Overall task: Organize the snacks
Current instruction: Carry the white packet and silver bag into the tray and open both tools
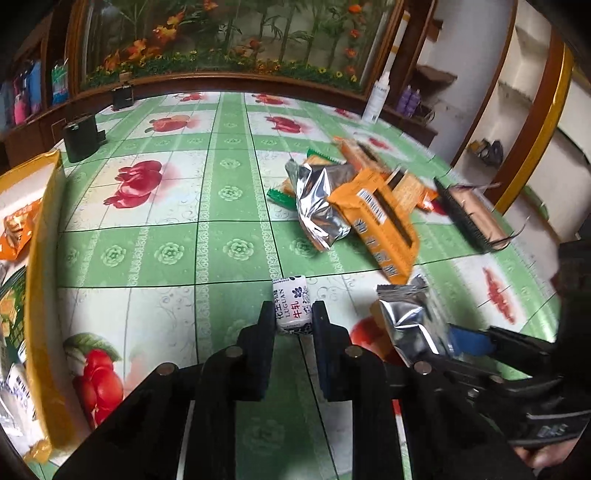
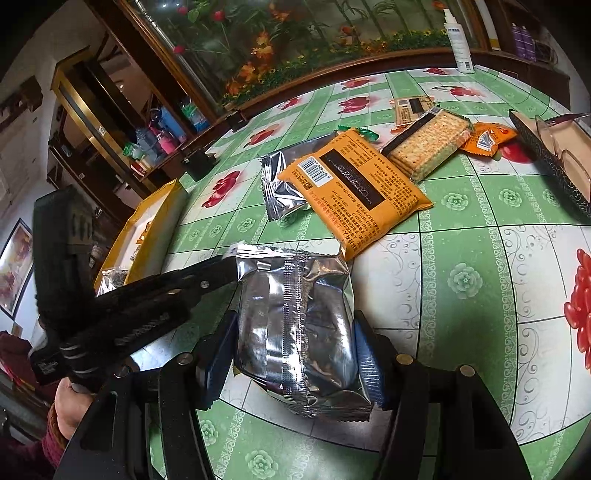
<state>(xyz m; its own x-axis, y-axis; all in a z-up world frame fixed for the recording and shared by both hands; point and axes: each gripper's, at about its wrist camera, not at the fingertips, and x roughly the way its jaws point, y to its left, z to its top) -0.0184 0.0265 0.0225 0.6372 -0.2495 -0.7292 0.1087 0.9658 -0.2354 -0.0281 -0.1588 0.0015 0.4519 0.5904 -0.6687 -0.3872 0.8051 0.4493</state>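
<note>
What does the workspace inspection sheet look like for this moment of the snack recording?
Surface: table under a green floral cloth with fruit prints.
Job's things: small white candy; silver pack; second silver pack and orange pack in the loose pile; clear cracker pack; yellow box at the left edge, snacks already inside.
Clutter: white spray bottle; two black blocks at the far side; glasses in a dark case.
Grippers: left gripper shut on the candy; right gripper, fingers against the silver pack's sides.
Cables: nothing seen.
Surroundings: flower-painted glass panel, wooden shelves with bottles.
</note>
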